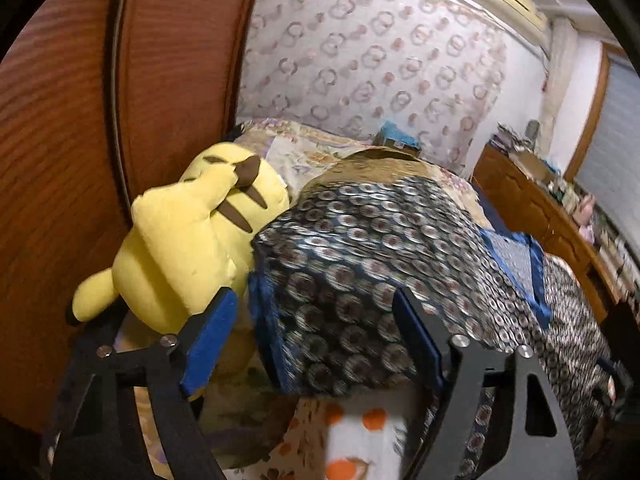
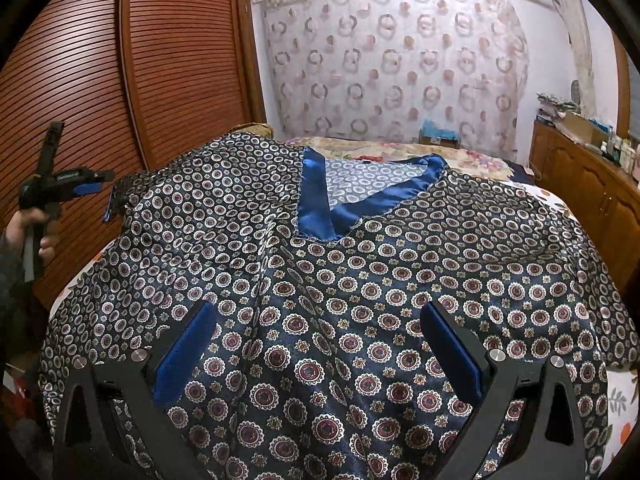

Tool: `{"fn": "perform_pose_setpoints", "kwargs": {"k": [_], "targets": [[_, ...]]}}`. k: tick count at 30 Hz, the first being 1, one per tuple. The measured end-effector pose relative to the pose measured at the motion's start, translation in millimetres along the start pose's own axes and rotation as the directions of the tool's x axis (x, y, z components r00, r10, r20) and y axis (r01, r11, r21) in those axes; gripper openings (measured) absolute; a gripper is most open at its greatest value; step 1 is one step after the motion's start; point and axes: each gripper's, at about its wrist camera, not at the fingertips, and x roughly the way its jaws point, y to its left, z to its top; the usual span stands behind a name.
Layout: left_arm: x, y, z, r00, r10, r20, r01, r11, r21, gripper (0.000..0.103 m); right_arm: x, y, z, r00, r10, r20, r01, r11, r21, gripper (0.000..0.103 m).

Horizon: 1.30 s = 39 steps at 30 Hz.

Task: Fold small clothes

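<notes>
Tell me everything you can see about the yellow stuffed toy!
The yellow stuffed toy is soft, fuzzy plush with brown stripes on its back and a stubby limb sticking out. It lies slumped on the bed beside the wooden wardrobe door, against the edge of the patterned shirt. The left claw stands open right next to it, one blue pad overlapping it in view.

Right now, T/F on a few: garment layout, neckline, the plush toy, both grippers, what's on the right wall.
1. The navy circle-patterned satin top lies spread on the bed. True.
2. Its blue V-neck trim points away from the right gripper. False: the V's tip points toward it.
3. A yellow plush toy lies beside the top. True.
4. The left gripper is clamped on fabric. False: jaws apart, nothing pinched.
5. A wooden cabinet stands at right. True.
</notes>
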Motion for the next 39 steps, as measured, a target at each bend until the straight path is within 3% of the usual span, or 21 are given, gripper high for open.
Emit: {"fn": "perform_pose_setpoints", "kwargs": {"k": [4,7,9,11,12,19,24,28,32,35,37,39], "targets": [[19,15,2,0.999,-0.018,-0.048,0.016,0.998,-0.053,0.064,-3,0,-2,1.0,0.002,0.002,-0.002,1.0,-0.003,0.102],[23,18,1,0.997,-0.05,-0.06,0.047,0.997,-0.06,0.049,-2,0,-2,1.0,0.001,0.004,-0.001,1.0,-0.001,0.102],[21,17,1,0.998,-0.04,-0.047,0.038,0.998,-0.049,0.026,-2,1,-3,1.0,0.001,0.005,-0.001,1.0,0.0,0.102],[16,11,2,0.999,-0.021,-0.029,0.021,1.0,-0.019,0.01,-1,2,-3,1.0,0.002,0.005,-0.002,1.0,0.0,0.102],[15,10,3,1.0,-0.018,-0.024,0.018,1.0,-0.008,0.007,-1,1,-3,1.0,0.002,0.005,-0.002,1.0,0.0,0.102],[-10,-20,16,0.999,0.01,0.047,-0.015,0.994,0.113,0.004,-1,3,-3,1.0,0.0,0.005,0.0,1.0,0.005,0.102],[-35,-68,39,0.993,-0.065,0.101,0.043,0.977,0.208,0.004,-1,3,-4,1.0,0.001,0.005,-0.001,1.0,0.005,0.102],[-37,-122,56,0.985,-0.151,0.081,0.121,0.949,0.291,0.004,-2,2,-4,1.0,0.002,0.007,-0.002,1.0,0.009,0.102],[-37,-183,54,0.97,-0.24,0.037,0.208,0.9,0.383,0.004,-2,2,-5,1.0,0.002,0.008,-0.002,1.0,0.01,0.102],[-34,-215,46,0.971,-0.238,0.011,0.209,0.873,0.441,0.005,-2,1,-5,1.0,0.005,0.006,-0.005,1.0,0.009,0.102],[-28,-223,42,0.973,-0.229,-0.02,0.213,0.866,0.451,0.012,-2,1,-5,1.0,0.007,0.005,-0.007,1.0,0.009,0.102],[-23,-222,36,0.975,-0.222,-0.033,0.212,0.865,0.455,0.03,-3,1,-5,1.0,0.008,0.006,-0.009,1.0,0.009,0.102]]}}
